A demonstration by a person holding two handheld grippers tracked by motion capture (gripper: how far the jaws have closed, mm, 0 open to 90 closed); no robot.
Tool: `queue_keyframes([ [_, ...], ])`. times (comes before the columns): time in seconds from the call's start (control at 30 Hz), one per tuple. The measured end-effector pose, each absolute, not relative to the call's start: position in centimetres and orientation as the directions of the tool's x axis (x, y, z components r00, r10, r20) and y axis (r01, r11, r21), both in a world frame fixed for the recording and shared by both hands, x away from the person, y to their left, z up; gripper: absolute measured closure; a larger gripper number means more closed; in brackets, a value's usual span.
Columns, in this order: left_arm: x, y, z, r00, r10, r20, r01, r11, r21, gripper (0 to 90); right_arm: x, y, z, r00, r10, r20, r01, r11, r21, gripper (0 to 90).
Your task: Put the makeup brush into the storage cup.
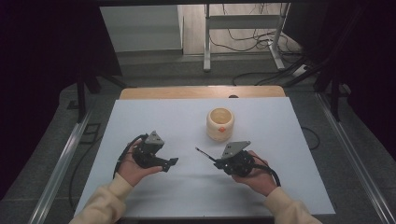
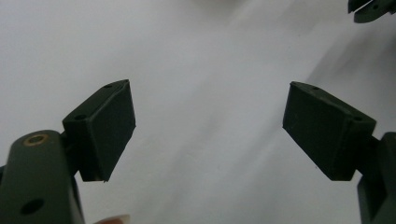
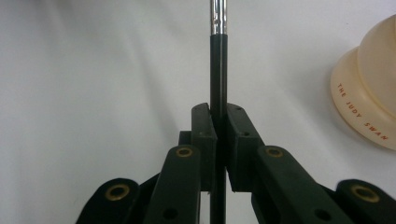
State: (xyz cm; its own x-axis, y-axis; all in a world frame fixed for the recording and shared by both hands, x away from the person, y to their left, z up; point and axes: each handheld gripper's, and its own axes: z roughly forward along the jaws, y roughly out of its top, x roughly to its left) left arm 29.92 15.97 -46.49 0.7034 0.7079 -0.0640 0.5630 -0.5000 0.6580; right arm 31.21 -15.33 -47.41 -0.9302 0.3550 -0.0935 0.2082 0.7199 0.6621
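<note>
- The right gripper is held low over the white table on the near right side. Its jaws are closed tight on a thin black pen with a silver section, gripped near its rear end.
- In the high view, the pen is seen to project from the jaws up and to the left, its long axis lying nearly level with the table and its tip pointing toward the table centre.
- The left gripper is held at the near left, level with the right one. Its jaws are spread wide with nothing between them, as shown in the left gripper view, where bare table lies between the pads.
- The cream holder, a round open-topped pot, stands farther back, beyond and slightly left of the right gripper. It is the right gripper that is nearer to it.
- The pen axis is judged to point left of the holder; a turn toward upright and a carry forward would be needed for insertion.
</note>
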Motion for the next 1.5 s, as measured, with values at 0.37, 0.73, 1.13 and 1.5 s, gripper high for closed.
queue_keyframes([
  [0.37,28.7,17.7,-47.4,0.677,0.734,-0.053,0.572,-0.480,0.665,16.6,31.3,-15.7,-47.0,-0.921,0.383,-0.067,0.234,0.684,0.691,82.7],
  [0.73,27.8,19.1,-48.4,0.643,0.764,-0.049,0.598,-0.460,0.656,15.7,31.5,-15.8,-46.9,-0.910,0.410,-0.060,0.251,0.661,0.707,82.7],
  [1.13,27.0,19.9,-49.4,0.619,0.784,-0.045,0.623,-0.455,0.637,11.9,31.9,-16.1,-46.5,-0.891,0.452,-0.054,0.269,0.619,0.738,82.6],
  [1.5,26.9,20.3,-49.4,0.611,0.790,-0.041,0.623,-0.449,0.641,12.1,32.3,-16.4,-46.2,-0.876,0.481,-0.006,0.302,0.559,0.772,82.6],
])
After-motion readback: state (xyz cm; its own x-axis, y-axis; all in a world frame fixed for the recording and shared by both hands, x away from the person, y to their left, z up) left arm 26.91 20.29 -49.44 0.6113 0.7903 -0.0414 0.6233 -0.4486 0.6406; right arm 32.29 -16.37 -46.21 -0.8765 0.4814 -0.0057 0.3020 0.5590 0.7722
